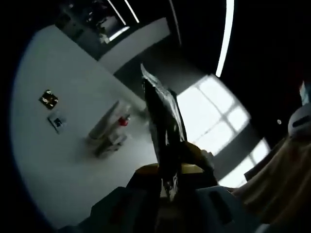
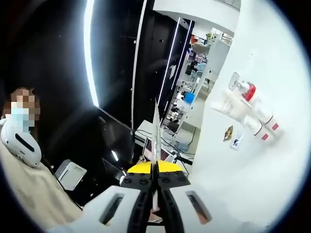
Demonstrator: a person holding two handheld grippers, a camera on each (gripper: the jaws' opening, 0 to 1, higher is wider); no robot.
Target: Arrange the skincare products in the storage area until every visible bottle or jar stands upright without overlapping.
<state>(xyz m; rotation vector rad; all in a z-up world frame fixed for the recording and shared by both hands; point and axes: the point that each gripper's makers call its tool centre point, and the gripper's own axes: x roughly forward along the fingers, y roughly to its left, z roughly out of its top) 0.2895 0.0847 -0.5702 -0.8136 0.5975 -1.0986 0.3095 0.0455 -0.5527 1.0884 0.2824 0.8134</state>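
Two grippers: left gripper (image 1: 171,182) clamps a dark foil sachet (image 1: 163,114); right gripper (image 2: 156,187) pinches a thin packet (image 2: 156,127). Several bottles (image 2: 250,109) lie clustered at two o'clock on the white table (image 2: 243,179), open surface around them.

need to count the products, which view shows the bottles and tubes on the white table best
The right gripper view: the cluster of bottles and tubes is lit and colours read clearly. The left gripper view shows it dim and blurred.
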